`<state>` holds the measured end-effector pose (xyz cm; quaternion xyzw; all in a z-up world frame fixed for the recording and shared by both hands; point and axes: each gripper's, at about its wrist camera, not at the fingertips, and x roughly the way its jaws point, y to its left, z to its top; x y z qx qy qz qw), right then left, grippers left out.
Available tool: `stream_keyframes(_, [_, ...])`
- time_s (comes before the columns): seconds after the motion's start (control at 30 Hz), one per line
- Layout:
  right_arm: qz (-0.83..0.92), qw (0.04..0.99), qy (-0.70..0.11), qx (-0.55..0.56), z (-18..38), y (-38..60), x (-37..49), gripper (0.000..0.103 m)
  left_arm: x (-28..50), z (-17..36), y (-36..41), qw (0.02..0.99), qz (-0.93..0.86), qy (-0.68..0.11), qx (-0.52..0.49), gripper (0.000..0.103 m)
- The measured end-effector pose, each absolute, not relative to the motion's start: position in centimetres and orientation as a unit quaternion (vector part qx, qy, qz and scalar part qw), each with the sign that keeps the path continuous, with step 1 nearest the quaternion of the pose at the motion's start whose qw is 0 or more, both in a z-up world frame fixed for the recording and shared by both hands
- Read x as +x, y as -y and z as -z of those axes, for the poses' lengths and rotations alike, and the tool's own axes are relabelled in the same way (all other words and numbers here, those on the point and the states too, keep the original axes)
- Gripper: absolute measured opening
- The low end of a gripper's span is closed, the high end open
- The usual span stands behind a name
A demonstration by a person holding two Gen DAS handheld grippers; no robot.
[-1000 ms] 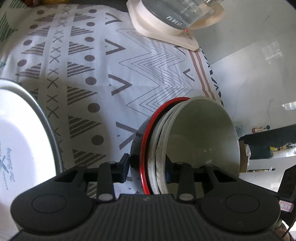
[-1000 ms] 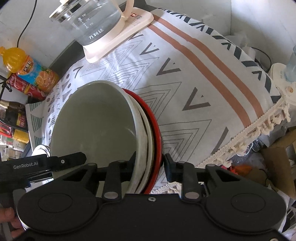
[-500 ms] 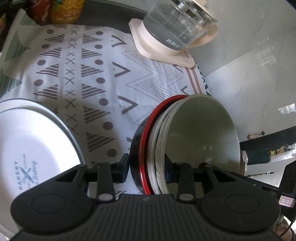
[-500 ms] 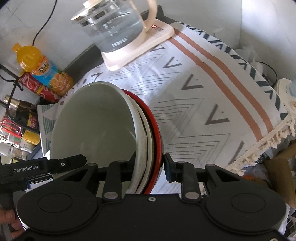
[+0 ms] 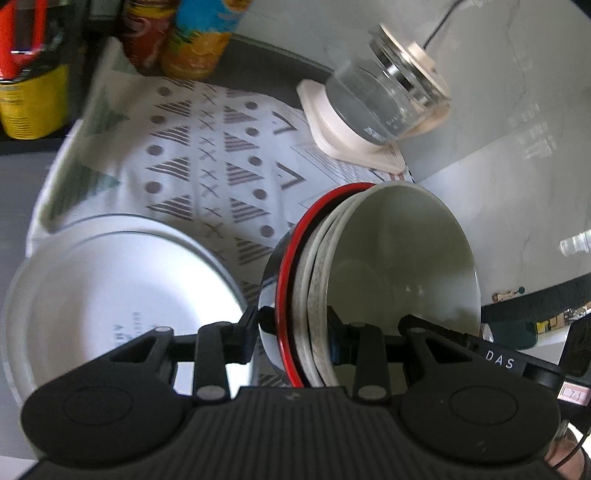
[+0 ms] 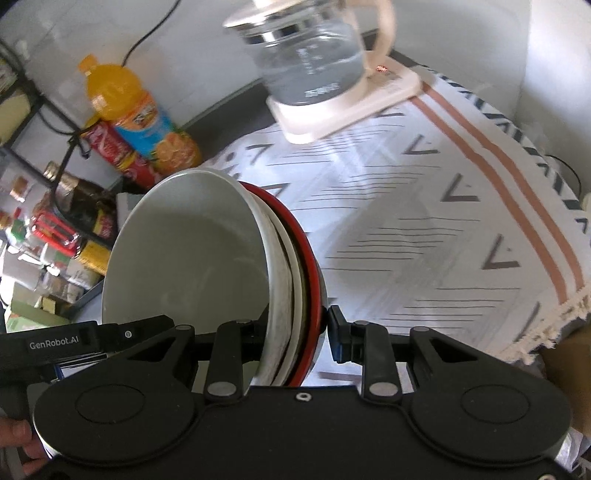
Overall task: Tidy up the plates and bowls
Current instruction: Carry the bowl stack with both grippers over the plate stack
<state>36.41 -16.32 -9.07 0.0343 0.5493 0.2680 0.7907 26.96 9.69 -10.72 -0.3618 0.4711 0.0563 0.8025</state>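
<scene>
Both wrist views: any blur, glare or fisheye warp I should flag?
Left wrist: white plate and bottles smeared, stacked bowls and left gripper sharp; glare on the wall, kettle bowed by the lens. Right wrist: tablecloth streaked, kettle soft, bowls crisp in the right gripper; cloth edge curves.

Stack of bowls [image 5: 388, 280] lifted higher above tablecloth [image 5: 207, 177]; kettle [image 6: 310, 62], bottles fully visible.

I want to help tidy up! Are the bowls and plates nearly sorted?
Done: the bowls are nested into one bowl stack. In hand: both the left hand-held gripper and right hand-held gripper clamp its rims. Left: setting it down; the white plate sits apart on the tablecloth.
</scene>
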Motion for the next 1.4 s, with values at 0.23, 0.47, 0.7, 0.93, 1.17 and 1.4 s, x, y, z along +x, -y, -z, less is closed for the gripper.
stream_keyframes(0.23, [-0.295,0.782,-0.549,0.021,8.6,12.8,34.3,0.027,23.5,10.3,-12.5,0.801,-0.08,-0.463,-0.372,0.034])
stream_keyframes(0.47, [-0.315,0.771,-0.554,0.007,8.8,9.8,32.1,0.027,20.1,10.5,-14.8,0.794,-0.104,-0.459,-0.385,0.034])
stream_keyframes(0.7, [-0.321,0.761,-0.564,-0.003,9.4,7.8,30.6,0.027,18.0,11.3,-16.4,0.787,-0.114,-0.461,-0.393,0.034])
stream_keyframes(0.93, [-0.32,0.752,-0.576,-0.011,10.4,6.4,29.5,0.027,16.8,12.2,-17.6,0.779,-0.118,-0.471,-0.397,0.034])
stream_keyframes(1.17, [-0.313,0.748,-0.585,-0.015,11.1,5.9,28.8,0.027,16.4,12.9,-18.1,0.773,-0.119,-0.48,-0.399,0.034])
stream_keyframes(1.4, [-0.303,0.748,-0.591,-0.015,11.5,5.7,28.5,0.027,16.5,13.6,-18.3,0.77,-0.114,-0.486,-0.398,0.034])
